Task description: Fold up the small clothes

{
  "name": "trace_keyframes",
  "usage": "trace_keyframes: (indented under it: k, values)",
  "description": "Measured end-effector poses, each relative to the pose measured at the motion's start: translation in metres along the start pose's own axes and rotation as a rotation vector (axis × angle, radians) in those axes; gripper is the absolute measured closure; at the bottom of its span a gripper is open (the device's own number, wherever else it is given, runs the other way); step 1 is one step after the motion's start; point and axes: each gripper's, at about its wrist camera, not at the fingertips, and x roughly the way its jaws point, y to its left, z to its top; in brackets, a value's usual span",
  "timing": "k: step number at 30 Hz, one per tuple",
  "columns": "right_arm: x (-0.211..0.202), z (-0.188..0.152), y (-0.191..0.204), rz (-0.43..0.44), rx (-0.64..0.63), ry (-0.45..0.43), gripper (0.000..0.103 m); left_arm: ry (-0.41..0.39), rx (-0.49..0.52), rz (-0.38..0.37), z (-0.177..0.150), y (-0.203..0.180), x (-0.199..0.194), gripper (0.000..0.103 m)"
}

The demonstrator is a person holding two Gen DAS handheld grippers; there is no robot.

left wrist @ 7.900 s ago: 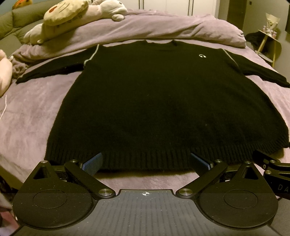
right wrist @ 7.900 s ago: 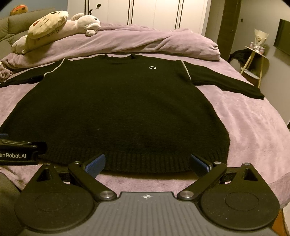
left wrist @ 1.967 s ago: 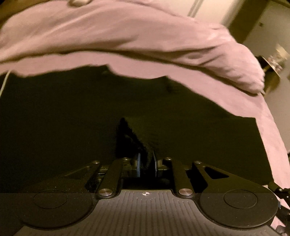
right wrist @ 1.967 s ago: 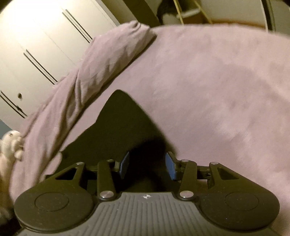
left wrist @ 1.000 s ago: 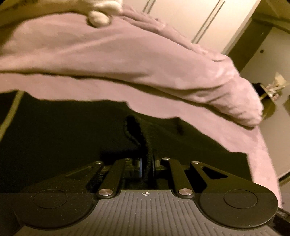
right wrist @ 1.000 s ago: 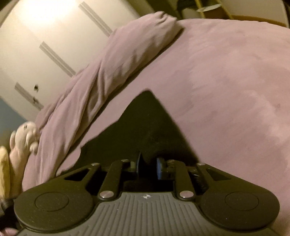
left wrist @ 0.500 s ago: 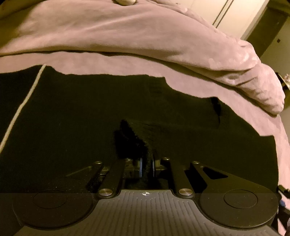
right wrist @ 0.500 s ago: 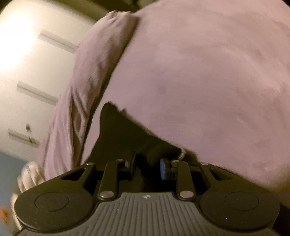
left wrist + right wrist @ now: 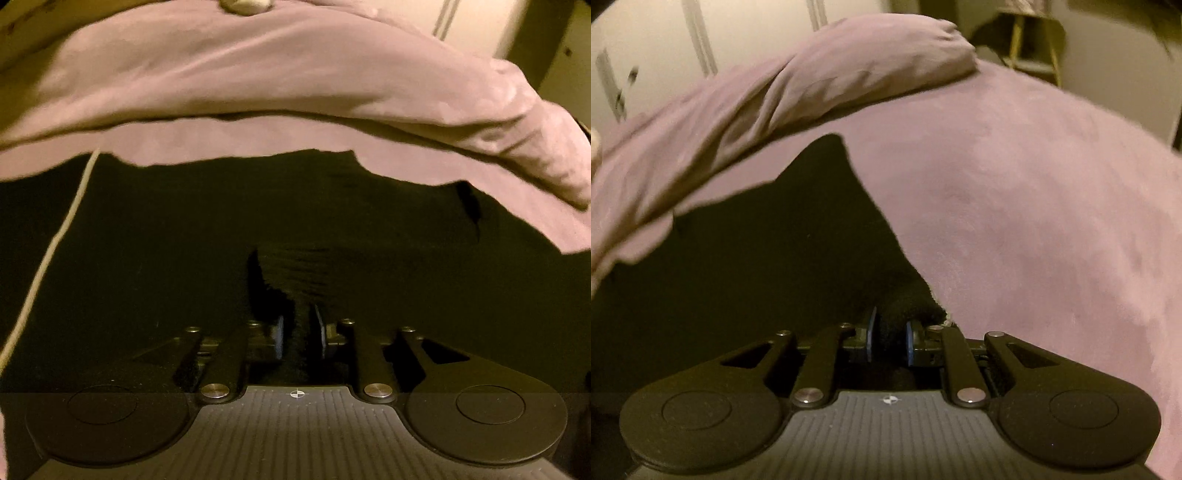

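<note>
Since half a second ago the left view has tipped a little lower, so the rolled duvet [image 9: 295, 74] fills more of the upper frame, while the right view has levelled out and the far wall and a wooden side table [image 9: 1034, 40] have come into sight.

Black knit sweater [image 9: 166, 240] lies spread over the mauve bed sheet [image 9: 1034, 221], its fuzzy wool nearly swallowing the light. A thin pale piping line [image 9: 55, 240] runs slantwise down the sweater's left part. Where the fabric is lifted it shows ribbed knit rows and a ragged, furry edge. In the right view the sweater ends in a pointed, triangular flap against the smooth, suede-like sheet.

Behind the sweater the duvet forms a long creased bolster across the bed. A bit of a plush toy [image 9: 243, 5] peeks over it at the top edge.

Left gripper [image 9: 299, 332] sits low over the sweater's middle, its jaws narrowed on a pinched ridge of the knit. Right gripper [image 9: 888, 341] is at the sweater's right edge, blue-padded jaws closed on a thick bunch of the wool.
</note>
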Motion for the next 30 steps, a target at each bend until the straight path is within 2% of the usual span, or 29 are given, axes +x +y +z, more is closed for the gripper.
trace_keyframes:
  k: [1,2,3,4,6,7,8,9,11,12,13,14,15,17,18,20,23,27,30]
  values:
    - [-0.003,0.001,0.004,-0.015,-0.025,0.004,0.089,0.008,-0.007,-0.008,0.001,0.002,-0.002,0.065]
    - [-0.008,0.004,0.008,-0.029,-0.047,0.005,0.088,0.016,-0.041,-0.027,0.001,0.008,-0.006,0.061]
    - [-0.014,0.004,0.012,-0.038,-0.065,0.002,0.087,0.022,-0.091,-0.049,0.002,0.017,-0.010,0.053]
    - [-0.020,0.005,0.016,-0.049,-0.080,-0.002,0.084,0.025,-0.157,-0.073,0.001,0.030,-0.017,0.050]
    - [-0.030,0.004,0.025,-0.062,-0.105,-0.027,0.074,0.013,-0.299,-0.122,-0.004,0.061,-0.033,0.041]
    - [-0.034,0.002,0.030,-0.067,-0.120,-0.040,0.064,0.009,-0.362,-0.143,-0.009,0.079,-0.042,0.037]
    - [-0.034,-0.001,0.034,-0.069,-0.136,-0.043,0.055,0.006,-0.421,-0.156,-0.015,0.100,-0.050,0.036]
    - [-0.033,-0.006,0.037,-0.072,-0.159,-0.028,0.053,0.003,-0.469,-0.160,-0.020,0.118,-0.057,0.035]
    - [-0.022,-0.015,0.044,-0.103,-0.175,0.017,0.053,0.010,-0.588,-0.191,-0.035,0.164,-0.071,0.034]
    - [-0.022,-0.015,0.045,-0.113,-0.163,0.008,0.053,0.011,-0.648,-0.211,-0.043,0.184,-0.077,0.037]
    - [-0.024,-0.013,0.047,-0.124,-0.159,0.005,0.053,0.000,-0.711,-0.234,-0.052,0.207,-0.084,0.045]
    - [-0.025,-0.011,0.050,-0.132,-0.154,0.000,0.053,-0.012,-0.767,-0.258,-0.059,0.228,-0.092,0.045]
    - [-0.028,-0.009,0.051,-0.134,-0.140,-0.004,0.053,-0.024,-0.809,-0.228,-0.065,0.248,-0.101,0.039]
    - [-0.033,-0.009,0.056,-0.127,-0.116,-0.001,0.053,-0.062,-0.811,-0.093,-0.068,0.278,-0.117,0.038]
    - [-0.036,-0.010,0.059,-0.125,-0.113,-0.003,0.053,-0.083,-0.807,-0.061,-0.068,0.293,-0.122,0.039]
    - [-0.044,-0.013,0.070,-0.122,-0.134,-0.019,0.050,-0.088,-0.847,0.013,-0.065,0.328,-0.125,0.041]
    - [-0.061,-0.022,0.085,-0.116,-0.167,-0.045,0.047,-0.118,-0.903,0.089,-0.052,0.374,-0.118,0.049]
    - [-0.072,-0.028,0.097,-0.095,-0.162,-0.045,0.044,-0.138,-0.970,0.087,-0.029,0.415,-0.095,0.049]
    - [-0.076,-0.035,0.105,-0.084,-0.160,-0.036,0.044,-0.180,-1.045,0.075,-0.022,0.425,-0.085,0.051]
